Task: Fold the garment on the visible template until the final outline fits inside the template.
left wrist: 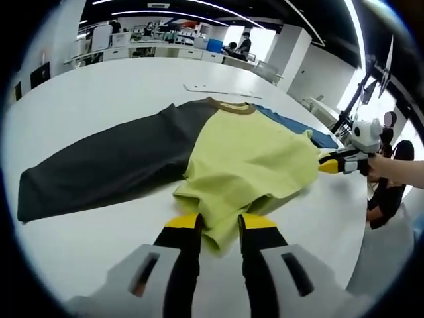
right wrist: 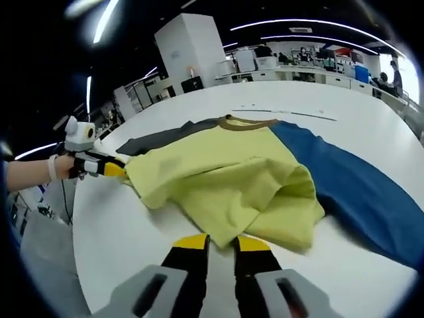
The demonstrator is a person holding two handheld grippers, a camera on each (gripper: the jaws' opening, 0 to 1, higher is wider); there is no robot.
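A long-sleeved shirt [left wrist: 252, 152] lies on the white table, with a yellow-green body, a brown collar [left wrist: 230, 105], a dark grey sleeve [left wrist: 106, 165] and a blue sleeve [right wrist: 358, 179]. My left gripper [left wrist: 219, 222] is shut on the shirt's hem at one bottom corner. At the other bottom corner my right gripper [right wrist: 221, 242] is shut on the hem. The hem is raised and bunched towards the chest. In the left gripper view the right gripper [left wrist: 329, 164] comes in from the right, and in the right gripper view the left gripper [right wrist: 118, 169] comes in from the left.
The white table [left wrist: 99, 93] is round-edged and wide, with a thin marked outline [left wrist: 218, 89] beyond the collar. A person's hand [right wrist: 26, 172] holds the left gripper. Desks, screens and people stand in the office far behind.
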